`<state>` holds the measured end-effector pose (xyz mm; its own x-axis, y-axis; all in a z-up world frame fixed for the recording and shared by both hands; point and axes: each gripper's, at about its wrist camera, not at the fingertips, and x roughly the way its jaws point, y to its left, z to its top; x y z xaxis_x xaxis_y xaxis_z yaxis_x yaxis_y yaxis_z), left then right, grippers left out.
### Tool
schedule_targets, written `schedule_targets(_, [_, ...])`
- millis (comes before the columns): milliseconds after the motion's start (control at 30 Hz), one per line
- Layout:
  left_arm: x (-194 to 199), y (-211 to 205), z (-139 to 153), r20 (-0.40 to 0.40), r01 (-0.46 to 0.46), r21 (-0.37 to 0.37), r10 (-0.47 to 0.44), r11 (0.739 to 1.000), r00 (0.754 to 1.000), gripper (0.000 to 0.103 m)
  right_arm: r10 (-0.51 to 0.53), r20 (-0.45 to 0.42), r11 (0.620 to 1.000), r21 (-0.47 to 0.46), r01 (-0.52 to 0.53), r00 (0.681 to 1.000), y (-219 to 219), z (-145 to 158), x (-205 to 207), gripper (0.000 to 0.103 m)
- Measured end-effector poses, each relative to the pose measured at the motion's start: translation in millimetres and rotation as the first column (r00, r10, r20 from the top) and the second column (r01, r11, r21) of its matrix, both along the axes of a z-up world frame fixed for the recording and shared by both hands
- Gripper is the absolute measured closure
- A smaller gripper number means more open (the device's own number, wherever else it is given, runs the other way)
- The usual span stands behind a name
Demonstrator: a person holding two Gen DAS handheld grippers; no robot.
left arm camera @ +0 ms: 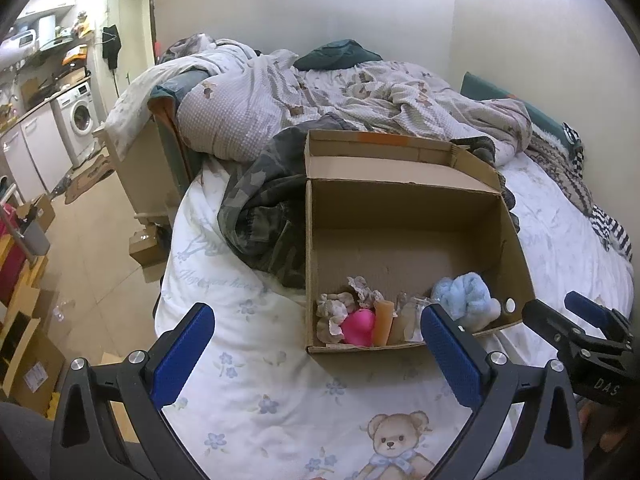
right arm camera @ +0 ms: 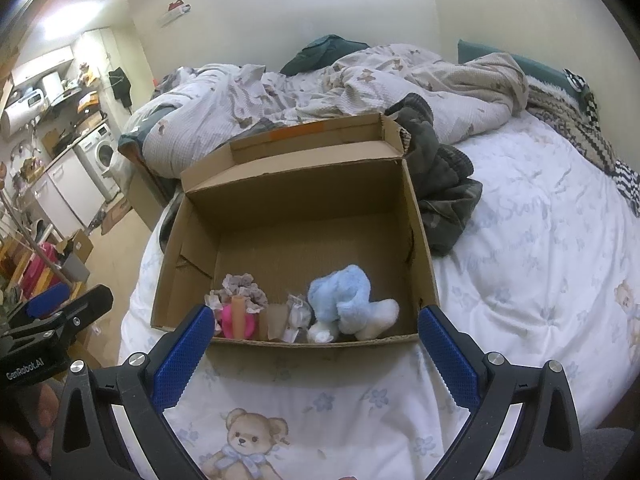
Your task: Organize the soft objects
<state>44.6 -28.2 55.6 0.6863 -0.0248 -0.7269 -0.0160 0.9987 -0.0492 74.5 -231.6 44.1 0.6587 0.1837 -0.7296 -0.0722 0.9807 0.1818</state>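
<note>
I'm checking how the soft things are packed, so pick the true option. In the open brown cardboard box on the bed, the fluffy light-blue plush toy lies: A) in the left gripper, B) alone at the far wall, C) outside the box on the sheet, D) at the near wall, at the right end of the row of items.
D: the fluffy light-blue plush toy lies against the near wall of the open brown cardboard box, right of the pink item; both grippers are empty.

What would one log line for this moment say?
left gripper: open, empty | right gripper: open, empty | brown cardboard box: on bed, holds fluffy light-blue plush toy, pink soft toy
</note>
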Motion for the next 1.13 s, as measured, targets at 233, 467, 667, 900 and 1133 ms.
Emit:
schedule_targets(233, [-0.1, -3.1, 0.1, 0.002, 0.011, 0.003, -0.011, 1.000, 1.000, 0.000, 0.000, 0.000, 1.000, -0.005, 0.000, 1.000, 1.8, -0.5, 0.3, 0.000])
schedule_targets(467, [-0.6, -3.8, -0.6, -0.001, 0.015, 0.002, -0.015, 1.000, 1.000, 0.000, 0.001, 0.000, 1.000, -0.009, -0.001, 1.000, 2.9, -0.9, 0.4, 0.000])
schedule_targets(667, [-0.8, -4.2, -0.5, 0.000, 0.014, 0.003, -0.014, 1.000, 1.000, 0.000, 0.000, 0.000, 1.000, -0.008, 0.000, 1.000, 3.1, -0.8, 0.3, 0.000])
schedule_targets(900, [-0.7, -3.8, -0.3, 0.000, 0.015, 0.003, -0.015, 1.000, 1.000, 0.000, 0.001, 0.001, 1.000, -0.009, -0.001, 1.000, 4.1, -0.7, 1.0, 0.000])
schedule_targets(1133, [-0.9, -5.7, -2.1, -0.001, 0.018, 0.008, -0.018, 1.000, 1.000, 0.000, 0.002, 0.001, 1.000, -0.009, -0.002, 1.000, 4.2, -0.8, 0.8, 0.000])
